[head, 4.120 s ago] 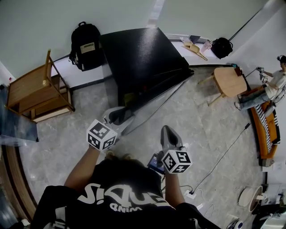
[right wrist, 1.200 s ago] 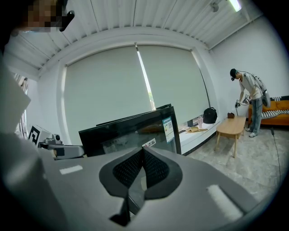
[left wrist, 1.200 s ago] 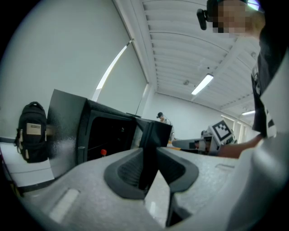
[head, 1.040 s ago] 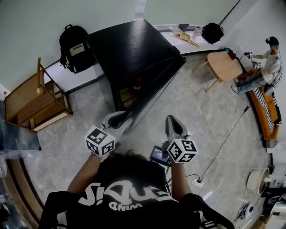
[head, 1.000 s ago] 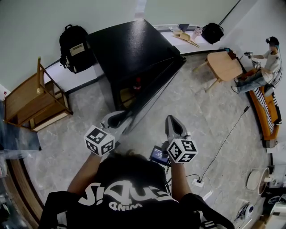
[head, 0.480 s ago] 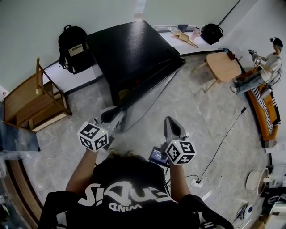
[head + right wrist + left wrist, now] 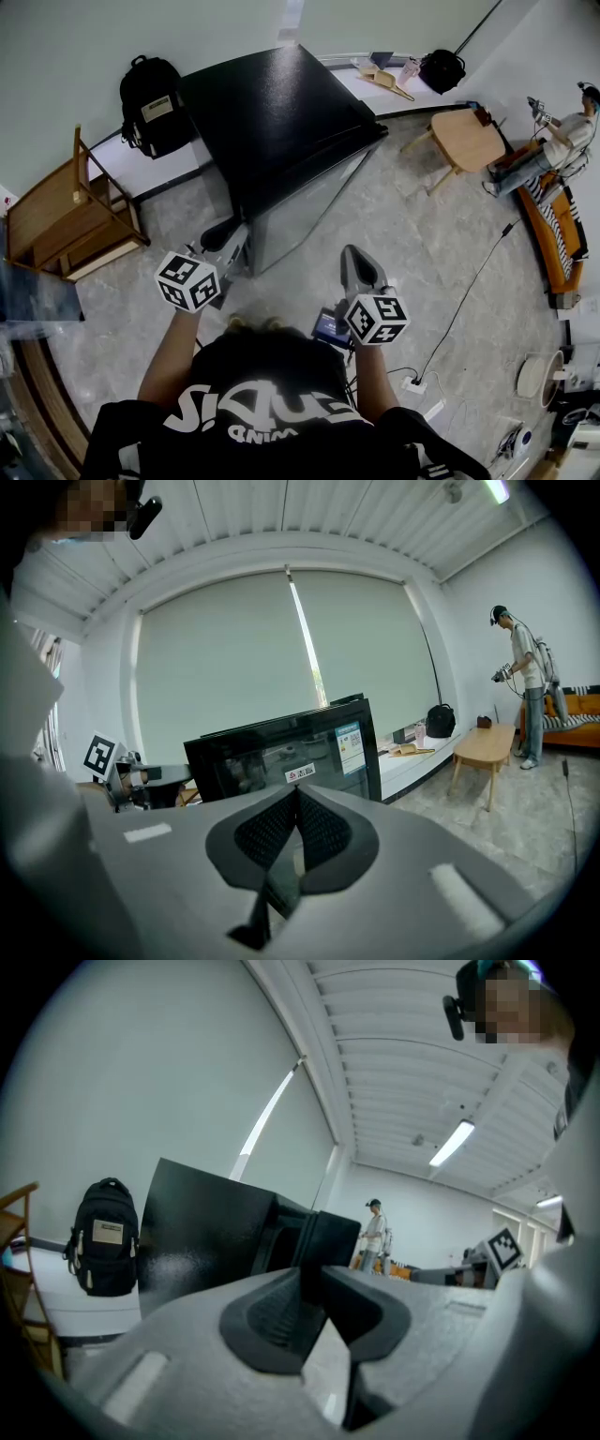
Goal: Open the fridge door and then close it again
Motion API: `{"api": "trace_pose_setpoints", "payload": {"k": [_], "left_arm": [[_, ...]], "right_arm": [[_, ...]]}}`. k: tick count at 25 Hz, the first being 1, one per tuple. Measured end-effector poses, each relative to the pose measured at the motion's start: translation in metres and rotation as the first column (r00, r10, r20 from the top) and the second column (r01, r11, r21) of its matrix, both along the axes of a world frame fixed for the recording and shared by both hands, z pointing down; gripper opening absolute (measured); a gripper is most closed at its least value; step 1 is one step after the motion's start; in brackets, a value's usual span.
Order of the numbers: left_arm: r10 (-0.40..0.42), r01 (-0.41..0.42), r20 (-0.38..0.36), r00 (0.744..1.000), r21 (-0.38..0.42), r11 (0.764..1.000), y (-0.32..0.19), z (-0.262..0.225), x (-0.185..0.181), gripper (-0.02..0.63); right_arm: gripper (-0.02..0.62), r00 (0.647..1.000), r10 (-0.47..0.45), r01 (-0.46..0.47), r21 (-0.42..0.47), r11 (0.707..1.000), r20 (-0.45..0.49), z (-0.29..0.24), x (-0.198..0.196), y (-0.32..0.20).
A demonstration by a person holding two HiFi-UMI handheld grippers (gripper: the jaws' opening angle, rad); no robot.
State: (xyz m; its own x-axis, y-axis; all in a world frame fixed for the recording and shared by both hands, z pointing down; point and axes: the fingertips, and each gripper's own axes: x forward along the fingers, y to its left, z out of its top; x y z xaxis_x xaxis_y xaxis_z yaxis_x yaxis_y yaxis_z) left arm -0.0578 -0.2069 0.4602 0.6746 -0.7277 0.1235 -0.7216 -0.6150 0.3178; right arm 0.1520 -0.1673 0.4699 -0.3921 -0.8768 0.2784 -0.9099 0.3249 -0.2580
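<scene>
A black fridge [image 7: 281,112] with a glass door [image 7: 300,211] stands against the far wall. My left gripper [image 7: 225,236] is at the door's free left edge. In the left gripper view the dark door edge [image 7: 328,1237] sits between the pads of that gripper [image 7: 312,1279], and a narrow gap shows between door and fridge body [image 7: 206,1232]. My right gripper [image 7: 352,255] hangs shut and empty in front of the fridge. In the right gripper view its pads meet [image 7: 297,803], with the glass door [image 7: 300,752] behind them.
A black backpack [image 7: 150,103] leans left of the fridge, with a wooden chair [image 7: 70,211] further left. A low wooden table [image 7: 473,141], a person [image 7: 562,141] and an orange sofa [image 7: 553,244] are at the right. A cable [image 7: 469,300] runs to a power strip [image 7: 412,382].
The fridge door has swung from wide open to almost against the body. My left gripper moved left and toward the fridge with its edge. The right gripper stayed put.
</scene>
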Motion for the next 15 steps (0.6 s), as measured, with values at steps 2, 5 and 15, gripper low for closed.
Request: {"api": "trace_pose_setpoints", "payload": {"k": [2, 5, 15], "left_arm": [[-0.012, 0.012, -0.007, 1.0, -0.001, 1.0, -0.005, 0.0, -0.004, 0.067], [-0.034, 0.034, -0.019, 0.999, 0.0, 0.999, -0.012, 0.0, -0.009, 0.062], [-0.076, 0.077, -0.031, 0.997, 0.006, 0.997, -0.025, -0.002, -0.017, 0.021]], "right_arm": [[-0.003, 1.0, 0.0, 0.0, 0.0, 1.0, 0.001, 0.0, 0.0, -0.003], [-0.003, 1.0, -0.003, 0.003, 0.0, 1.0, 0.002, -0.001, -0.001, -0.007], [-0.003, 1.0, -0.009, 0.009, -0.001, 1.0, -0.002, -0.002, 0.001, -0.015]]}}
